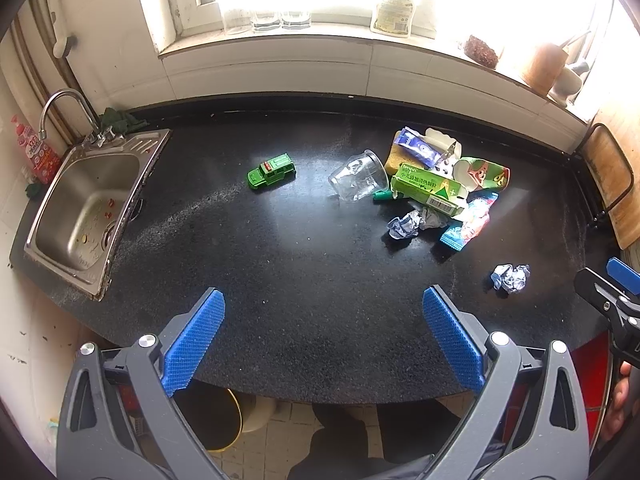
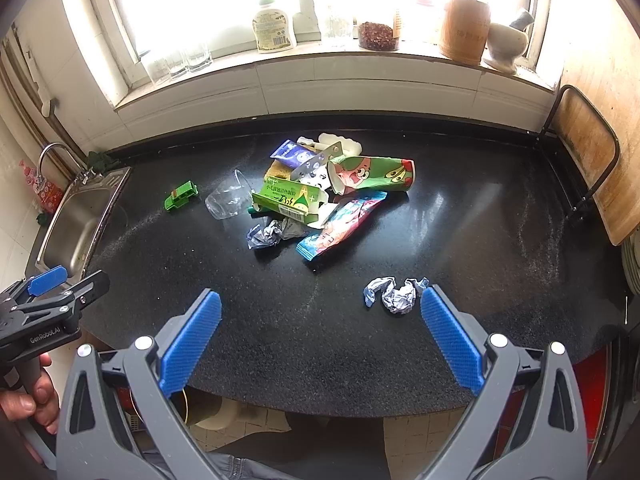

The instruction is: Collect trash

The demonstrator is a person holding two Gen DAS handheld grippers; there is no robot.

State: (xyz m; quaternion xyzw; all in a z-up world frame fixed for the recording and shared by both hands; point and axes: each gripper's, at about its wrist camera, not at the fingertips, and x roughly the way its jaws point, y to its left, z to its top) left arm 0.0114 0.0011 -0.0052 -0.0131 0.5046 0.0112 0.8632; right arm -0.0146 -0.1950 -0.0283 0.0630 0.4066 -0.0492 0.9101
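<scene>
A pile of trash lies on the black counter [image 1: 280, 264]: a green box [image 1: 430, 192] [image 2: 286, 202], a clear plastic cup [image 1: 360, 176] [image 2: 228, 200] on its side, a green patterned paper cup [image 2: 372, 174], a colourful wrapper [image 2: 340, 226] and a crumpled paper ball [image 1: 406, 224] [image 2: 266, 234]. A second crumpled paper ball [image 1: 511, 277] [image 2: 394, 294] lies apart, nearer the front edge. My left gripper [image 1: 324, 304] is open and empty above the front edge. My right gripper [image 2: 320, 308] is open and empty, its right finger just beside that paper ball.
A green toy car [image 1: 272, 172] [image 2: 181, 196] stands left of the pile. A steel sink [image 1: 86, 208] with a tap is at the far left. Jars, glasses and a bottle line the windowsill [image 2: 304, 56]. A wooden board [image 2: 588, 160] leans at the right. A bin [image 1: 216, 420] sits below the counter.
</scene>
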